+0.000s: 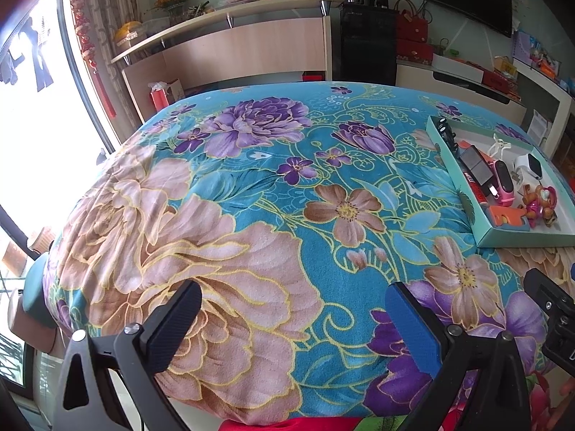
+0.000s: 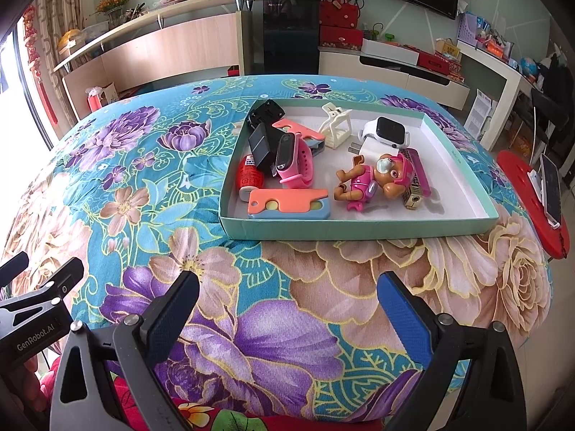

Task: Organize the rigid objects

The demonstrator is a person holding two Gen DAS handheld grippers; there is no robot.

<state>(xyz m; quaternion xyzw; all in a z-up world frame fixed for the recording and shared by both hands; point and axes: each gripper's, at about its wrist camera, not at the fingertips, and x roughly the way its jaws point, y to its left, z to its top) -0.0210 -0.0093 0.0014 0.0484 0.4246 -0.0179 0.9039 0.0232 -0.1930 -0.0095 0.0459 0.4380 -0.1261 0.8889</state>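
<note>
A shallow teal box lid [image 2: 359, 223] [image 1: 517, 241] lies on the floral cloth and holds several small things: a pink toy dog [image 2: 373, 176] [image 1: 541, 199], a pink smartwatch [image 2: 293, 160] [image 1: 503, 179], a white smartwatch [image 2: 386, 130], a cream clip [image 2: 337, 125], two orange-and-blue flat tools [image 2: 287, 203], a red bottle [image 2: 249, 176] and black blocks [image 2: 264, 143]. My right gripper [image 2: 287, 309] hovers open over the cloth in front of the box. My left gripper [image 1: 293, 318] is open too, left of the box, with nothing between its fingers.
The floral cloth [image 1: 251, 179] covers a rounded table. A red stool [image 2: 528, 194] with a phone [image 2: 551, 186] on it stands at the right. Behind are a wooden counter [image 2: 169, 46], a black cabinet [image 2: 287, 36] and a low white unit [image 2: 395, 72].
</note>
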